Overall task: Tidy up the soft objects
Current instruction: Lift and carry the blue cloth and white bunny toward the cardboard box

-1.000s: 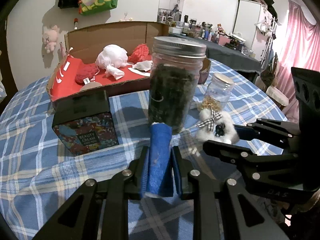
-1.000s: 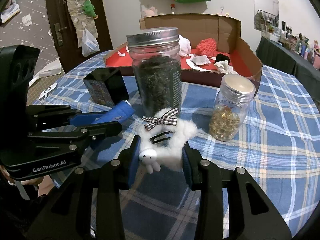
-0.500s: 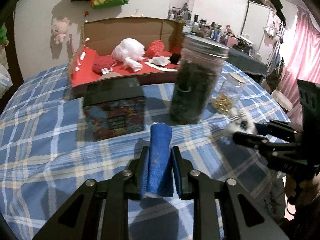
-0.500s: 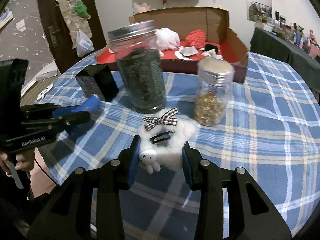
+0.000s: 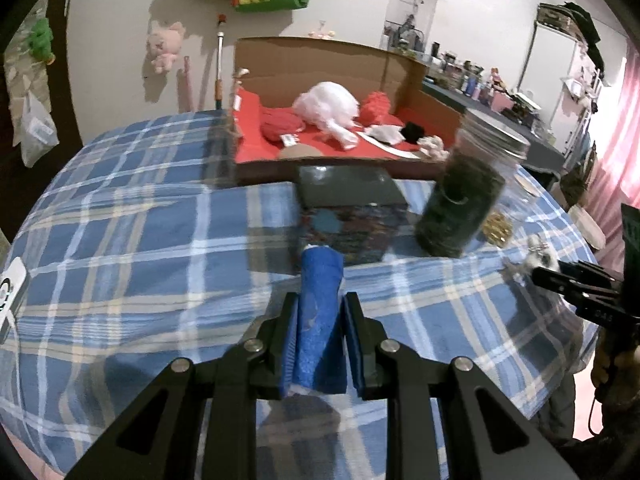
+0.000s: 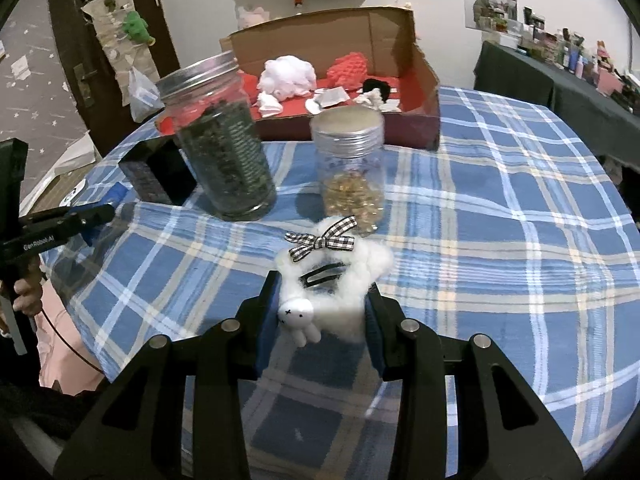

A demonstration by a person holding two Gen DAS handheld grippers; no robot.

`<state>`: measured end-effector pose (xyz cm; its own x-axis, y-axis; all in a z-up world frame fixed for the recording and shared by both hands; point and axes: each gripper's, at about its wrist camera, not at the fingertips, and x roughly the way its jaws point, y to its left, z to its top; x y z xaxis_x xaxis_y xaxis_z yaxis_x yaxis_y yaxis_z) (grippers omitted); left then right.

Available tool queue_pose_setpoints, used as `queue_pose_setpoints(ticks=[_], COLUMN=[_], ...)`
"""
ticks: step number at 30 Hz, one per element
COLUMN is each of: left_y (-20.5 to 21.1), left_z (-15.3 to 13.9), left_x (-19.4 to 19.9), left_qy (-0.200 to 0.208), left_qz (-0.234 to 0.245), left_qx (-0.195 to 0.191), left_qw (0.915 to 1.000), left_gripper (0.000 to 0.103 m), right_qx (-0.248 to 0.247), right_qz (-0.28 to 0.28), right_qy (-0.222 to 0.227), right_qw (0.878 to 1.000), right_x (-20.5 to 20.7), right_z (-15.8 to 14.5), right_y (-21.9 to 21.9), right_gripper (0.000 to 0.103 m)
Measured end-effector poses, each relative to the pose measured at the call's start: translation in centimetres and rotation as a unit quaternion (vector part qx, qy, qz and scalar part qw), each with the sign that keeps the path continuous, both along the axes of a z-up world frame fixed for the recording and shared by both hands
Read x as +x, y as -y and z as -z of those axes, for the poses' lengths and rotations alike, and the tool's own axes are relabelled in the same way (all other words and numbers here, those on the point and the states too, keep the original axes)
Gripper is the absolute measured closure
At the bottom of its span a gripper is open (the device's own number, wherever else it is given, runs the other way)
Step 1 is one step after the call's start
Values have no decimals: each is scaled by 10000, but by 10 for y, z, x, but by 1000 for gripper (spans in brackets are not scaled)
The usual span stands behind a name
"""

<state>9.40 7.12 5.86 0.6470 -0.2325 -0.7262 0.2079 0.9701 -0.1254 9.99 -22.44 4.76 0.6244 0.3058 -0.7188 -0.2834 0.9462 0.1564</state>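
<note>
Left wrist view: the left gripper (image 5: 320, 332) is clamped on a rolled blue cloth (image 5: 320, 304), held above the checked tablecloth (image 5: 120, 248). The right gripper (image 6: 320, 312) pinches a fluffy white hair clip (image 6: 340, 280) with a gingham bow, also clear of the table. Both of these 2 things look light and squashy, so a grip across the middle should hold without harm; the clip's metal bar is the only stiff part. The cardboard box (image 6: 428, 92) of soft items sits beyond the 2 jars.
</note>
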Motion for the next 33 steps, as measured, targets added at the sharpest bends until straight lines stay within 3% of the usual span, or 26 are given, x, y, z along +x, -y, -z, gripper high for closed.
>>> queue_pose_setpoints(ticks=[15, 25, 33], left_y=[-31, -31, -31], left_z=[1, -6, -14], left_x=[31, 62, 84], left_qy=[48, 291, 430], left_qz=[-286, 231, 669], left_qx=[250, 401, 436], left_qw=[9993, 9985, 9959], left_gripper=[80, 80, 80], right_qx=[-30, -113, -333], right_qz=[355, 361, 36], right_qy=[-86, 91, 278], right_qw=[9993, 9992, 9991], right_x=[26, 62, 89], right_z=[-2, -12, -20], right_y=[34, 53, 55], right_gripper=[67, 67, 67])
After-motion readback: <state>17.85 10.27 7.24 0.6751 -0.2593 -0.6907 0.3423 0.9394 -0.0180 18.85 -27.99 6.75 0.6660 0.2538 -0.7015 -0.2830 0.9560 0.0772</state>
